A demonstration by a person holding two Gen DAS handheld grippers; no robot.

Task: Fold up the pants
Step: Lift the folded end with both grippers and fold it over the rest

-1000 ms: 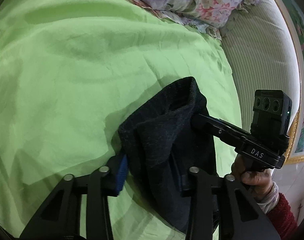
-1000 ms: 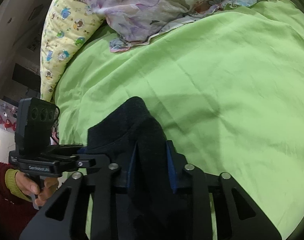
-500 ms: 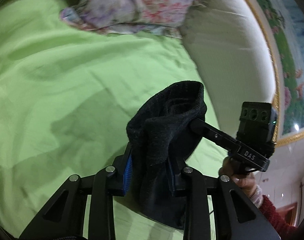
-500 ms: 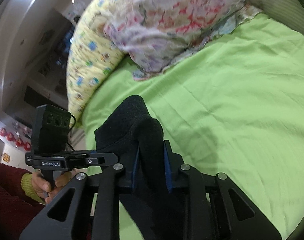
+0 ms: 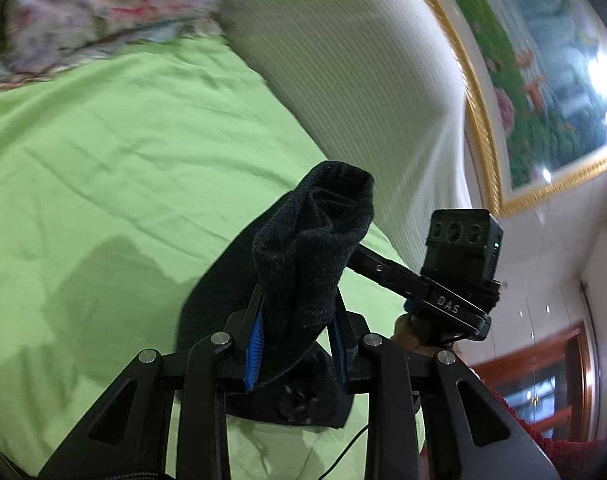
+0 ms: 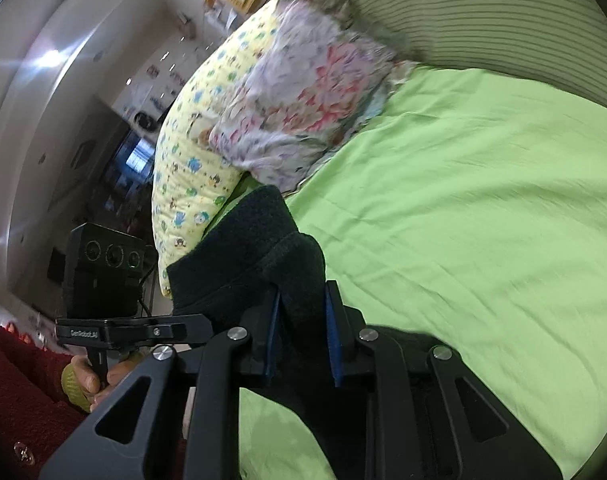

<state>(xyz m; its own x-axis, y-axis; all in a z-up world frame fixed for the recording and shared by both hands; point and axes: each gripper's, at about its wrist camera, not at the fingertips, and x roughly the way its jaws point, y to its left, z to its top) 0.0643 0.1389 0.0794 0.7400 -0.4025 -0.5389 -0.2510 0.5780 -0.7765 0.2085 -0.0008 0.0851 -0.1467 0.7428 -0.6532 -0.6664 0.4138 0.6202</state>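
We've got the left tongs [image 5: 297, 338] pinched tight on the black pants [image 5: 303, 264] — fabric bunched up toward 12 o'clock, raised above the green bed [image 5: 123, 152]. At 3 o'clock, our right tongs [image 6: 301, 330] are clamped on the same pants — floral pillow [image 6: 299, 108] beyond.
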